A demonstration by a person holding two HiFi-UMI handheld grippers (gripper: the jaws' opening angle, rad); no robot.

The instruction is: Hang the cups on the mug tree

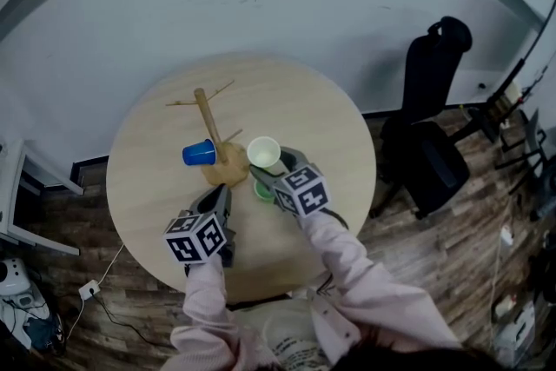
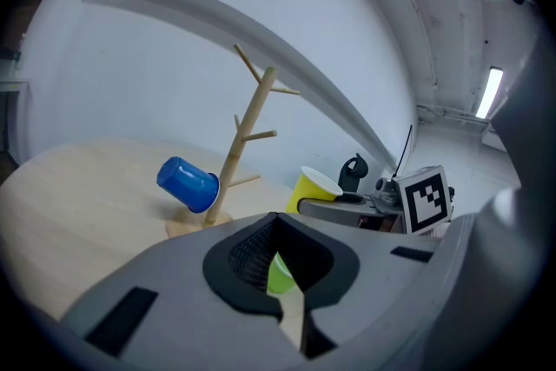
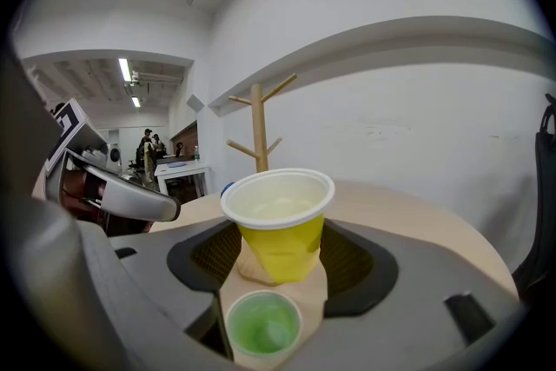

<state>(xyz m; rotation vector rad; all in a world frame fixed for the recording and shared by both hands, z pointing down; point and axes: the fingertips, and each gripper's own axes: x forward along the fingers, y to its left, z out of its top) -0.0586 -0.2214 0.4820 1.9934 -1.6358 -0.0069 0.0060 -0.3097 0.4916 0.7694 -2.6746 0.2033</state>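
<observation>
Yellow cup (image 3: 278, 226) is upright in the air, pinched at its sides by the right gripper (image 3: 282, 261), just near and right of the wooden mug tree (image 1: 208, 122) on the round table (image 1: 334, 122). A blue cup (image 1: 199, 153) hangs from a low left peg. A green cup (image 3: 263, 327) stands on the table beneath the yellow one. The left gripper (image 2: 278, 265), nearer and to the left, has its jaws drawn together on nothing.

Blue cup (image 1: 199, 153) on tree (image 1: 207, 119); yel. cup (image 3: 278, 226) upright.
</observation>
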